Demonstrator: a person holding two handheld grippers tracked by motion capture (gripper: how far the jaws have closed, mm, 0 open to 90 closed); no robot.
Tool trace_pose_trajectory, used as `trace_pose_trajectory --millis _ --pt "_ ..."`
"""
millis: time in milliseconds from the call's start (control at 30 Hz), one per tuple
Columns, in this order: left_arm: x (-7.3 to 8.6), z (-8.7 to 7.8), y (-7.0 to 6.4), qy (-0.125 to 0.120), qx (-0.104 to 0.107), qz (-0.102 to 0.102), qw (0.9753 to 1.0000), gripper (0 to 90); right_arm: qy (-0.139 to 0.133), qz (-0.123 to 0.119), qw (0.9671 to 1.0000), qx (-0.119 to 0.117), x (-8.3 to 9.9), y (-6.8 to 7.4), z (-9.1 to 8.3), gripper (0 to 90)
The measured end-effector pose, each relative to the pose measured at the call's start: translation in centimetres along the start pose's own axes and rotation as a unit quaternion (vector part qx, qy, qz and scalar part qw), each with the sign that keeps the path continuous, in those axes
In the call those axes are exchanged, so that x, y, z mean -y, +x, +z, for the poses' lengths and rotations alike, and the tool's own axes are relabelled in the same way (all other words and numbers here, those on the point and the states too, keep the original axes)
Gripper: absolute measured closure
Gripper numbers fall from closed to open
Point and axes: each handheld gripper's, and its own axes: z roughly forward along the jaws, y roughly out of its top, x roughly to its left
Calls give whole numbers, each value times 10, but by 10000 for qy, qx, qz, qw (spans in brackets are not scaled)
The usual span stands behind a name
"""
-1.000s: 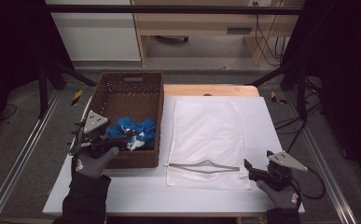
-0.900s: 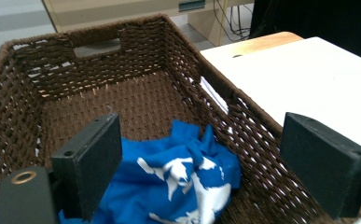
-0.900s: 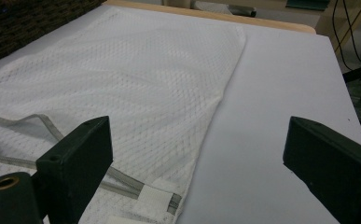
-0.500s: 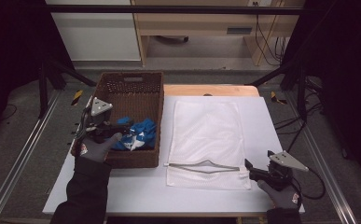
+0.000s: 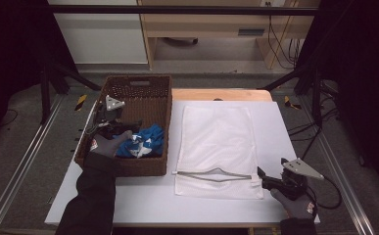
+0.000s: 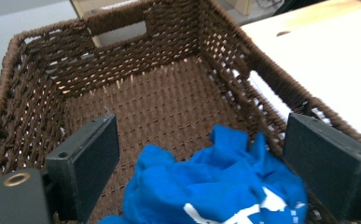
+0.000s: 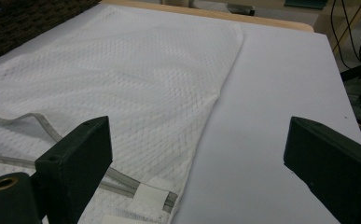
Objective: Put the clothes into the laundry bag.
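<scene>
— What's changed with the left tool (image 6: 201, 172)?
— It has moved deeper into the basket (image 5: 150, 95), jaws wide apart over the blue shirt (image 6: 215, 186).
— And the shirt?
— Crumpled, white print showing, at the basket's near end. The right tool (image 7: 197, 163) gapes by the mesh bag (image 5: 219, 142) on the counter (image 5: 270, 127).

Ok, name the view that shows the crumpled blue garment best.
The left gripper view: the crumpled blue garment lies close between open jaws, white print visible. The high view shows it small in the brown wicker basket.
</scene>
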Motion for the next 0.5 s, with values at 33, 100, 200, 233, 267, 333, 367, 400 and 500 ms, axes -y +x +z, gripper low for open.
trace_pose_trajectory --millis 33,100,200,233,267,333,367,400,500 --pt "1 2 1 2 13 -9 10000 110 3 -7 10000 -3 0 0 0 83" --pt "2 5 2 33 14 21 10000 109 11 -27 10000 12 1 0 1 83" --pt "4 11 4 113 51 114 9999 100 35 -38 10000 4 1 0 1 81" --pt "4 11 4 113 51 114 9999 93 35 -41 10000 4 1 0 2 81" --pt "6 15 4 178 143 133 9997 85 39 -33 10000 -4 1 0 1 81" --pt "7 19 5 260 162 138 9994 78 47 -37 10000 2 1 0 2 80" --pt "8 22 5 320 164 136 9993 74 52 -37 10000 2 1 1 2 79" --pt "10 24 4 364 178 141 9991 68 52 -52 10000 -3 1 1 2 79" --pt "14 30 2 500 242 182 9983 60 48 -45 10000 -2 1 0 2 78"
